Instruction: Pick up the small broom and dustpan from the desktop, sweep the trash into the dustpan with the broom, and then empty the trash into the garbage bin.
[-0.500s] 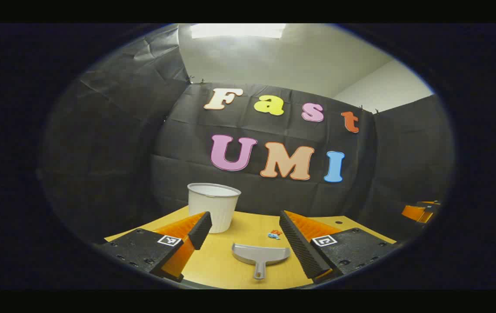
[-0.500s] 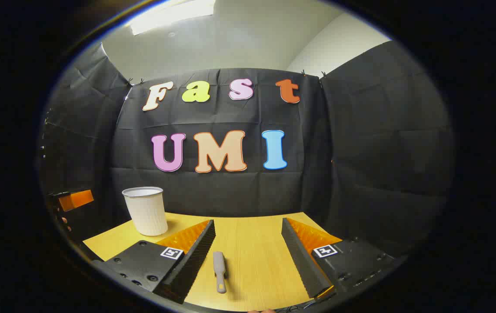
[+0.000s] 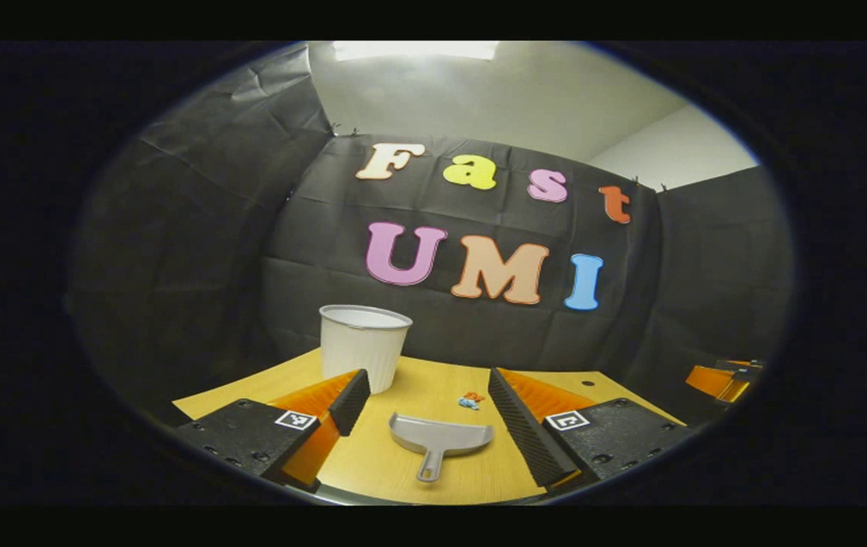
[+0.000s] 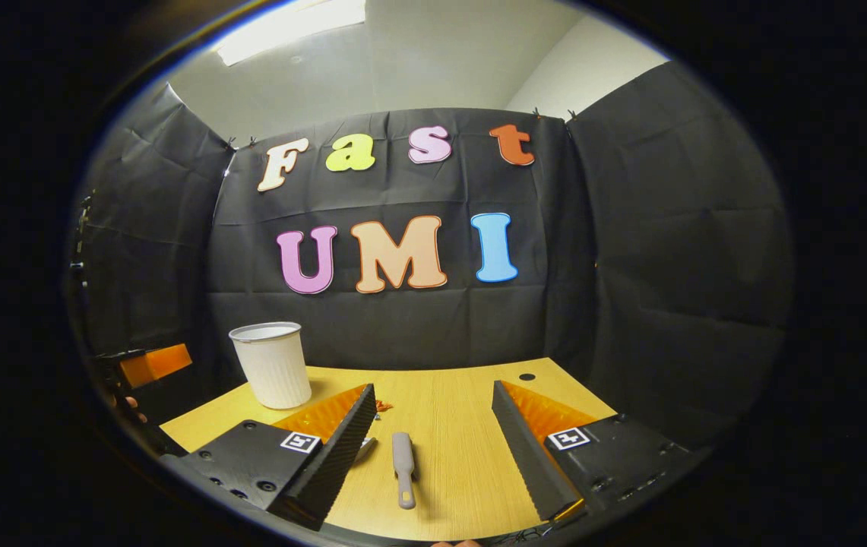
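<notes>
Desktop (image 3: 372, 471): bin (image 3: 364, 346), dustpan (image 3: 439, 443), broom (image 4: 403, 469), trash (image 3: 469, 399)

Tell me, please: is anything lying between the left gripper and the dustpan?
Nothing visible. The dustpan lies on bare desktop ahead of the open left gripper, handle toward it; the trash lies beyond.

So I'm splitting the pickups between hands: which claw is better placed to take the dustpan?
Left. In the left gripper view the dustpan lies between the open left claw fingers, handle toward it. The open right claw frames the broom instead.
</notes>
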{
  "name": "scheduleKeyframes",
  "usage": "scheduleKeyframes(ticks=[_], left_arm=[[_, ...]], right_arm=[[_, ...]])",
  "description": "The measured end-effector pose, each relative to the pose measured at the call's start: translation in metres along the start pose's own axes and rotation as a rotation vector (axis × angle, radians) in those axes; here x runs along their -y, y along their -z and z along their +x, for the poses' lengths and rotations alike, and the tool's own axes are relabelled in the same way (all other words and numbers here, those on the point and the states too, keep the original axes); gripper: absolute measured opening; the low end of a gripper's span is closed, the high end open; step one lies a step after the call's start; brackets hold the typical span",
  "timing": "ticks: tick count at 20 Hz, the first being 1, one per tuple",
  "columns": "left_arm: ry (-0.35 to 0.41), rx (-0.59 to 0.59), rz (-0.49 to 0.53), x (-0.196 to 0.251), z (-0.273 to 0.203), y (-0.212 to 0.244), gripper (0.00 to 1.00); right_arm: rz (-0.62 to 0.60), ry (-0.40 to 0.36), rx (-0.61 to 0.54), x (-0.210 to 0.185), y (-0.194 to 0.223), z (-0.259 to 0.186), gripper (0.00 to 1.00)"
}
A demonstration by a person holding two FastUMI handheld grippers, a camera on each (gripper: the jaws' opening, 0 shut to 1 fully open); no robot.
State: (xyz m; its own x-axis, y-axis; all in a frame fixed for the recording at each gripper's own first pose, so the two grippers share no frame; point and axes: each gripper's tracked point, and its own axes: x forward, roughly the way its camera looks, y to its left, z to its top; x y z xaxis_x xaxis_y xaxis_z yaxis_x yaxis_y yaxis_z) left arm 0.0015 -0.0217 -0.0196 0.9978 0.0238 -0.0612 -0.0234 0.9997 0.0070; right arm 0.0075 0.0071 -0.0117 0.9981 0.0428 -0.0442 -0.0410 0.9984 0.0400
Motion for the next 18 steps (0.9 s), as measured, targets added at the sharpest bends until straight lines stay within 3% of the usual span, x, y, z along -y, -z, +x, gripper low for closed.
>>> scheduleKeyframes(ticks=[18], left_arm=[[0.004, -0.095, 0.017, 0.005, 0.002, 0.023, 0.93]], right_arm=[[0.002, -0.032, -0.042, -0.007, 0.006, 0.008, 0.92]])
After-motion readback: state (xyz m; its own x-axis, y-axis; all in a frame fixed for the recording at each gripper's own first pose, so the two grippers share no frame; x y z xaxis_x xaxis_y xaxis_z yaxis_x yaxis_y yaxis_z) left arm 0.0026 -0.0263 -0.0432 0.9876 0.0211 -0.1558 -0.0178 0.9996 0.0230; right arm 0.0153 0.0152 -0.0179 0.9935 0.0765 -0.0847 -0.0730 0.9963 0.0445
